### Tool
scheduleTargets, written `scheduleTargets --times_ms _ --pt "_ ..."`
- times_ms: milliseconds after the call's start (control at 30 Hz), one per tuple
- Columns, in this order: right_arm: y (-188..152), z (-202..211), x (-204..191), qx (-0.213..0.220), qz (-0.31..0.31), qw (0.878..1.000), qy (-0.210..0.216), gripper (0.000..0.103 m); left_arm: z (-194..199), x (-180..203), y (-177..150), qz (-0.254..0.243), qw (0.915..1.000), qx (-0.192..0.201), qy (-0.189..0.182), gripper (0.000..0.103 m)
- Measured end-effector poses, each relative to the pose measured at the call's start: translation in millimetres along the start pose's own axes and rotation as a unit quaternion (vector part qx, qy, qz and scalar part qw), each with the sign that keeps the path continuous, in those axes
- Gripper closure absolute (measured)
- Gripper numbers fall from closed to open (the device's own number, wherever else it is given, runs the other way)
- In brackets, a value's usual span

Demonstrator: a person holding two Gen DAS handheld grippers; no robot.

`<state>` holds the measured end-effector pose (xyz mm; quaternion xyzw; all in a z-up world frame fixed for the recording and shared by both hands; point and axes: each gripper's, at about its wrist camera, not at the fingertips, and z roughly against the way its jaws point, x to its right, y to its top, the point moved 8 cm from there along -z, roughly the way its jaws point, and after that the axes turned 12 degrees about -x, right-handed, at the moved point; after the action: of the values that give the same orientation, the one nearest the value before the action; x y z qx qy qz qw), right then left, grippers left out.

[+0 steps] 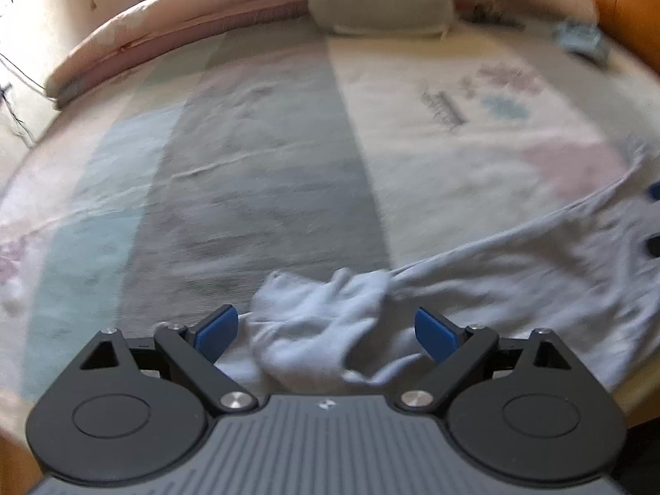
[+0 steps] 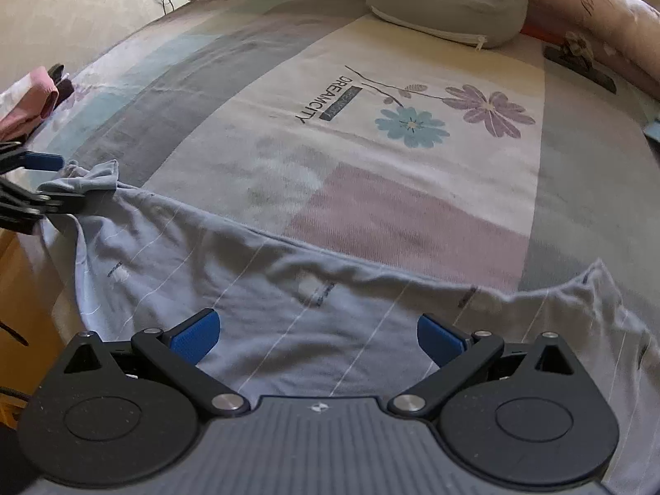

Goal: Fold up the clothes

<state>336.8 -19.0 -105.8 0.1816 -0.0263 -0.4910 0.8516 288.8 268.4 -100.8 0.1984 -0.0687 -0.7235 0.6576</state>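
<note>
Along the bed's near edge (image 2: 24, 288) lies a pale garment (image 2: 288, 313).

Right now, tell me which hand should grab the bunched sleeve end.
Left, probably. Its open tongs already straddle the bunched sleeve of the shirt; the right tongs hover open over the shirt's middle.

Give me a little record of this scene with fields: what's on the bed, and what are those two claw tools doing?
Surface: patchwork bedsheet with printed flowers and lettering
Garment: pale blue-grey striped cloth garment, spread along the bed's near edge, one end bunched
Left gripper: open, blue pads either side of the bunched end, not pressing it
Right gripper: open, over the garment's middle
Also present: grey-green stuffed pillow; pink folded quilt at the far end
Folding: not yet begun
</note>
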Motion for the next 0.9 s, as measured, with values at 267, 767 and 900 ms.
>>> scheduleTargets --times_ms 267,767,900 --pt "-14.0 6.8 3.8 0.004 0.005 1.000 0.012 0.000 0.1 -43.5 -42.1 0.086 0.9955 -0.025 0.032 0.010" --pt "-6.1 8.2 -13.5 0.003 0.055 0.998 0.030 0.000 -3.9 -36.6 -54.7 0.130 0.9911 0.027 -0.012 0.010" --pt "1.8 4.2 -22.9 0.004 0.061 0.998 0.033 0.000 -11.5 -25.2 -40.1 0.095 0.9947 0.031 0.027 0.011"
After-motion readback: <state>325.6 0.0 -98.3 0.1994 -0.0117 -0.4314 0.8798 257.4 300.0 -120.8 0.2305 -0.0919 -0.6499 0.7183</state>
